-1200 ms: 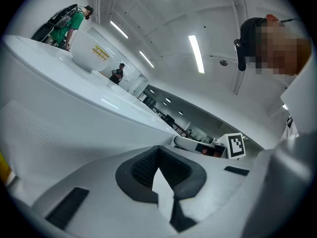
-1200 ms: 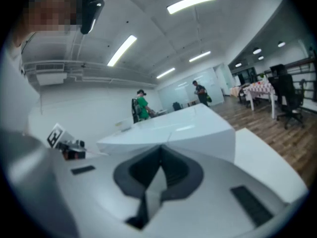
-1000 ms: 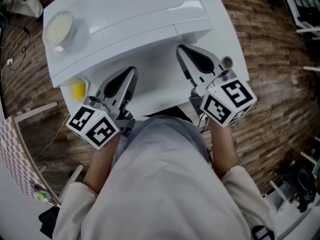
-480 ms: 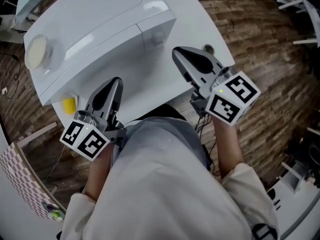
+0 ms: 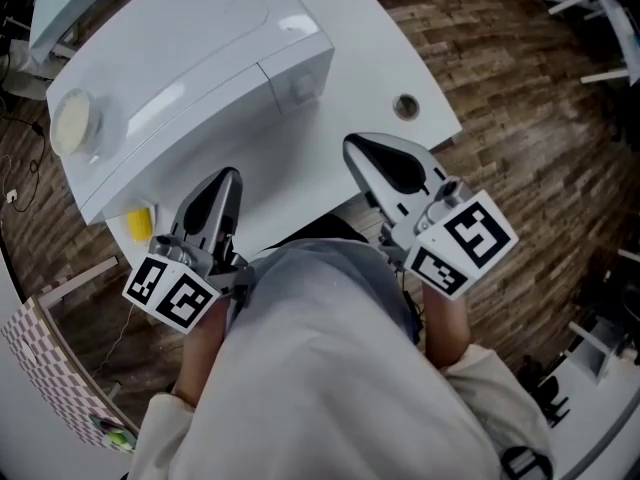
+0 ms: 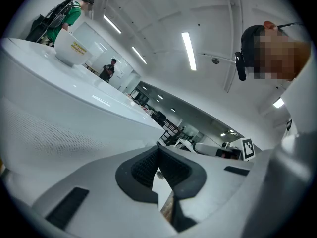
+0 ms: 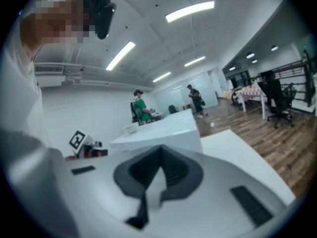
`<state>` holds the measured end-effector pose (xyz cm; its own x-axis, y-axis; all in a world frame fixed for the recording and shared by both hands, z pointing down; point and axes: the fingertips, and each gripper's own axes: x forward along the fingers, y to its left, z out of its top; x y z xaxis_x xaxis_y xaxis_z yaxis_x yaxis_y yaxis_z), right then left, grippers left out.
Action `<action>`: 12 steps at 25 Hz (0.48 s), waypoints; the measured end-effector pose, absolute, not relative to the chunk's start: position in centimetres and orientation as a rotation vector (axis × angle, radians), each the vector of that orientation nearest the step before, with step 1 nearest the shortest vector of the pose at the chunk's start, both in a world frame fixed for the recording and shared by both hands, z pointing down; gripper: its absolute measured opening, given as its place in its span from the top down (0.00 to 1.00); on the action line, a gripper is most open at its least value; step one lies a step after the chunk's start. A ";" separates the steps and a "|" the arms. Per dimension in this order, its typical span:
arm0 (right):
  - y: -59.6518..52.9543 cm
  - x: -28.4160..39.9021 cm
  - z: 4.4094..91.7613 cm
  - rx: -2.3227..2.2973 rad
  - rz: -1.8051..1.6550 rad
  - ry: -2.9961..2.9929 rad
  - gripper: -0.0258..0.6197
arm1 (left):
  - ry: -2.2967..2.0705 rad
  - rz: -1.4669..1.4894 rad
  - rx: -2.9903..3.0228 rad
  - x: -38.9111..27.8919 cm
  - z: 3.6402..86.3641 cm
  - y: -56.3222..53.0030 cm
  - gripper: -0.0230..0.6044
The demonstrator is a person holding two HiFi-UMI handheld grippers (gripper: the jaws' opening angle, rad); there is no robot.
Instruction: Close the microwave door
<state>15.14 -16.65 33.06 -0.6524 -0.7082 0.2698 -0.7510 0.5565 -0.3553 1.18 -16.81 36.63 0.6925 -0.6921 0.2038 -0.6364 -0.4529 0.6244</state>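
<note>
1. Left tongs [image 6: 158,151]: tips pressed together, nothing between them. Held low at the near edge of the table [image 5: 385,58], close to the front of the microwave [image 5: 190,58], apparently not touching it.
2. Right tongs [image 7: 160,151]: likewise pressed together and empty. They sit over bare table, right of the microwave and apart from it.
3. Microwave: stands on the table's left part, with a bowl [image 5: 72,123] on its top. From above the door reads flush with the body, and no open leaf shows. The front face is mostly out of sight, so the latch is unconfirmed.
4. Step, by my reading: the closing looks done or all but done, with both tongs off the door.
5. Next move, if the latch has not caught: a flat push with closed tips on the door's free edge, straight in. Go gently, so the microwave doesn't slide or the bowl shake. Otherwise nothing is left.
</note>
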 end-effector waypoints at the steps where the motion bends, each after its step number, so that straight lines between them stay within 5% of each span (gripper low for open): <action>1: -16.5 15.2 33.1 1.266 0.686 -2.683 0.92 | -1.008 -0.103 2.210 1.3 36.6 -16.8 0.94; 12: -15.5 15.9 34.2 1.295 0.725 -2.643 0.92 | -0.994 -0.103 2.204 1.3 37.0 -16.5 0.94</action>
